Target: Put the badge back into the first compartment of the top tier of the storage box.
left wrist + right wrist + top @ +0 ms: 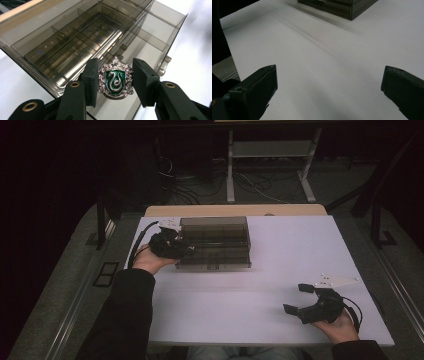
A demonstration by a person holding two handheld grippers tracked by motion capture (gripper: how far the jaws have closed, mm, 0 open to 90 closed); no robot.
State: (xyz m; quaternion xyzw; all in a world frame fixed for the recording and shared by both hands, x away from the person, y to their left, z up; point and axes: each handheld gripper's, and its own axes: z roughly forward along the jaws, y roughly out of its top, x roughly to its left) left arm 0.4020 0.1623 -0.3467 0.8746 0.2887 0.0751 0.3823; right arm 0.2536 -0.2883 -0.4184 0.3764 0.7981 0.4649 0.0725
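Currently left hand-held gripper (114,83) clamps crest badge (115,78) above smoky divided box (75,42).

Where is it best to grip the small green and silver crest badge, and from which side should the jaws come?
Grip the crest badge by its two side edges, as the left gripper does now: one jaw on each flank, the green face left uncovered. It is a flat shield, so the thin silver rim seems the firmest hold. It hangs beside the smoky divided box. The right gripper stands open, apart.
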